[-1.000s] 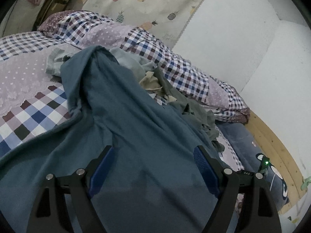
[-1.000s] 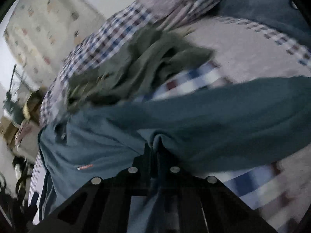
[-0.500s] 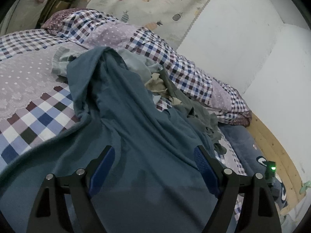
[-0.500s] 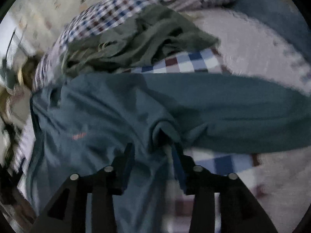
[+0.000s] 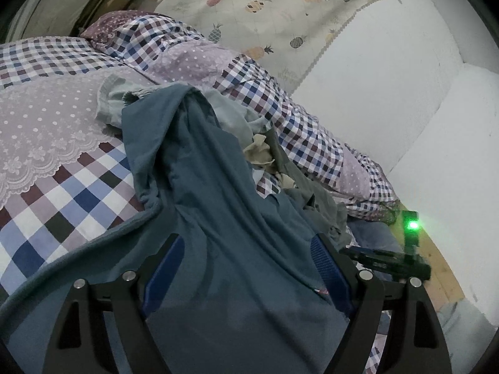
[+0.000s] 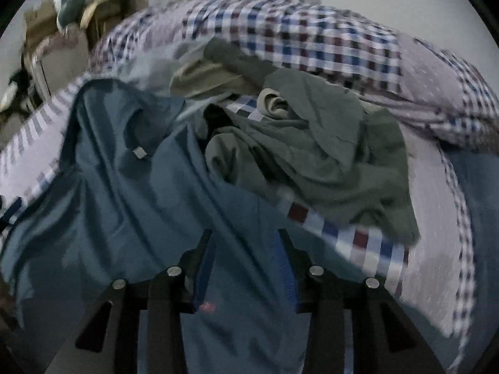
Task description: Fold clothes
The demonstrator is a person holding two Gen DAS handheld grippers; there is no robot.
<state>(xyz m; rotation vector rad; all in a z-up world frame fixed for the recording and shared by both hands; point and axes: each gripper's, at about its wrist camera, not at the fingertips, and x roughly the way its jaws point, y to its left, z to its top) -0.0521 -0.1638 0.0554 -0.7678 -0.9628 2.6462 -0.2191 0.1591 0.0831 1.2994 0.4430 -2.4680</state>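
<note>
The right claw (image 6: 244, 265) is closing slightly, its jaws standing part-way apart over the blue shirt (image 6: 124, 193); cloth is lying between and under them, but the pads are not pressing on it, so it is released. The left claw (image 5: 246, 268) is gaping wide above the same shirt (image 5: 212, 218), gripping nothing.

The shirt is sprawling across the checked bedspread (image 5: 62, 199), rumpled and ridged along its length, with its collar end resting against a pile of grey-green clothes (image 6: 327, 162) and pale rags (image 5: 259, 151).

Risks, as I judge them:
1. If either claw is pinching now, it is likely gathering a ridge of 2 layers instead of 1 edge, so the fold would be lopsided.
2. The far end is overlapping the pile, so any pull toward the person could be dragging other garments along.
3. Pressing down deep could be snagging the bedspread with the shirt.
4. The right view is blurred, making edge-finding unreliable.

Writing: a small pale tag (image 6: 139, 152) is showing inside the collar, and a small red mark (image 6: 207, 307) is sitting on the cloth by the right claw; neither is readable. The wall sheet (image 5: 280, 9) is carrying pineapple prints, no words.
</note>
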